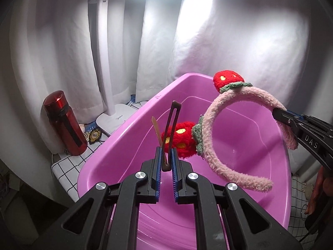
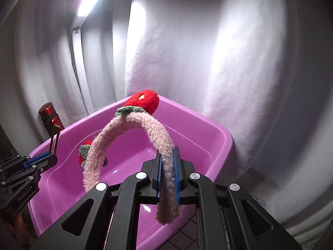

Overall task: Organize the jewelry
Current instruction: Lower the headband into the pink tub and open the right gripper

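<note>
My left gripper (image 1: 166, 160) pinched a brown hair clip (image 1: 171, 133) upright over the pink tub (image 1: 116, 145). My right gripper (image 2: 168, 166) clamped the fuzzy strawberry headband (image 2: 133, 125) above it. Farther left stood a red bottle (image 1: 64, 123).
</note>
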A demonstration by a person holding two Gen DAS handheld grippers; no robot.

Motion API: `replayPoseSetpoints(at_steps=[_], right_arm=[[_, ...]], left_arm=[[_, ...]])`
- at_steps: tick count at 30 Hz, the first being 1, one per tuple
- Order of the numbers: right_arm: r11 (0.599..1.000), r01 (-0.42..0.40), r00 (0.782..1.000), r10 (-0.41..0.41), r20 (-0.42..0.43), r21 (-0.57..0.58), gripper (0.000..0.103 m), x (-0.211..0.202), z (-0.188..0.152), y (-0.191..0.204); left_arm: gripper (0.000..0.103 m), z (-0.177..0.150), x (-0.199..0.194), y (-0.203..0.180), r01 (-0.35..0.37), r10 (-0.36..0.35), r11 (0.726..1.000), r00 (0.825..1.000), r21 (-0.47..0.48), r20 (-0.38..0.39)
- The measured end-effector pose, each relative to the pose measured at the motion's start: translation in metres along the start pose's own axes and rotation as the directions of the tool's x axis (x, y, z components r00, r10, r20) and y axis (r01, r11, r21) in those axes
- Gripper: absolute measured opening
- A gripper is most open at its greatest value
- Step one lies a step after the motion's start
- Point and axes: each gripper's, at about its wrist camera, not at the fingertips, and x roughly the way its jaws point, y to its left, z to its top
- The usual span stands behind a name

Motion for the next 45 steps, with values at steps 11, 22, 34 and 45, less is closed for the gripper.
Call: replayPoseSetpoints(at_steps=[11,22,34,45], right_arm=[[0.999,0.037,0.999,-0.038,-0.035,-0.011,0.010,0.023,0.001,0.011],[0.994,0.093,0.995,-0.095,-0.036,-0.062,0.046,0.021,0.000,0.020],[0.995,0.097,0.995,-0.097,0.017,-0.012,0.059,-0.005,0.005,0.012],[0.995,0.096,0.995,-0.096,0.030,-0.003,0.060,-0.031,-0.009,0.011]], left_arm=[[0.010,0.001,0.015,0.007,-0.004,0.004,1.000,0.999,-0.009,-0.038],[0.064,0.000,0.009,0.010,-0.044,0.044,0.999,0.999,-0.022,-0.012],[0.070,0.002,-0.001,0.009,-0.029,0.028,0.999,1.000,-0.045,-0.010],[0.072,-0.004,-0.017,0.006,-0.014,0.014,0.998,1.000,-0.058,-0.003]])
